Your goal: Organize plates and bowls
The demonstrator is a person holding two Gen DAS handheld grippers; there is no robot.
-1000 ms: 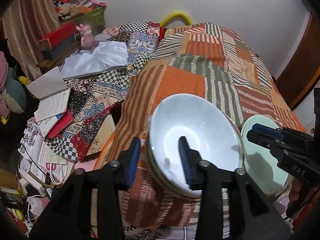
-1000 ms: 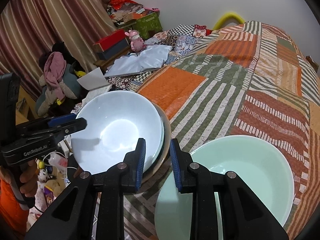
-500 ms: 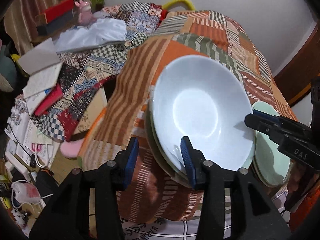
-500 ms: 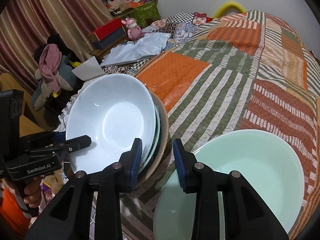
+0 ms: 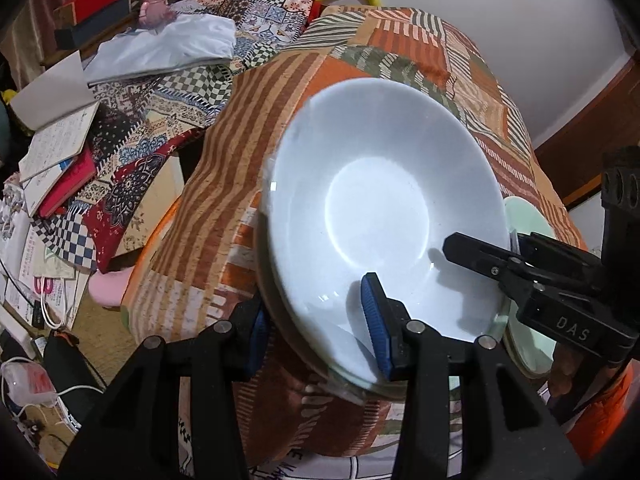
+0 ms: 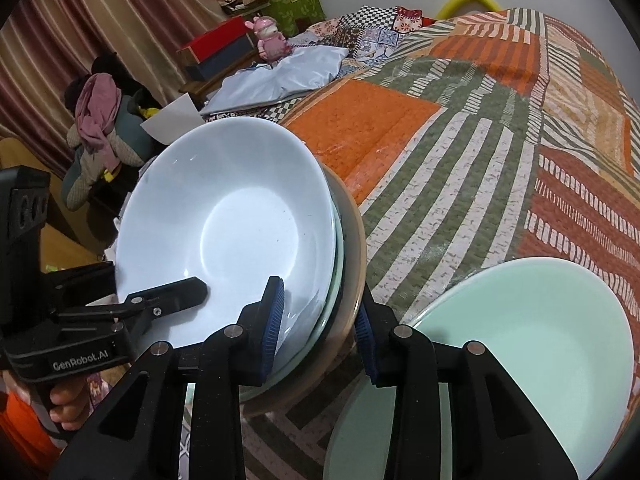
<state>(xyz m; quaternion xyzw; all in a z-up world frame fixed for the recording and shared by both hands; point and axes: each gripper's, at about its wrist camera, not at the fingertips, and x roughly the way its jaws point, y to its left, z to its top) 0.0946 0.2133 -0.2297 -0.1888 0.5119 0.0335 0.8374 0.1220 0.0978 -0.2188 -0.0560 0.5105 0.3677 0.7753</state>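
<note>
A stack of dishes with a white bowl (image 5: 380, 208) on top rests tilted at the near edge of the patchwork bedspread; it also shows in the right wrist view (image 6: 232, 220). My left gripper (image 5: 316, 320) straddles the stack's near rim, one finger inside the white bowl, one outside under the stack. My right gripper (image 6: 320, 328) straddles the stack's rim from the other side, one finger inside, one outside. Whether either presses the rim I cannot tell. A mint green bowl (image 6: 532, 352) sits to the right; only its edge shows in the left wrist view (image 5: 524, 216).
The patchwork bedspread (image 6: 480, 120) stretches away behind the dishes. Left of the bed lie books and papers (image 5: 56, 148), a pale blue cloth (image 5: 168, 44), a pink toy (image 6: 269, 38) and boxes. Cables and clutter cover the floor (image 5: 36, 352).
Both grippers have moved forward onto the stack's rim. The right gripper has opened wider and now spans the rim. The stack looks more tilted and nearer.
</note>
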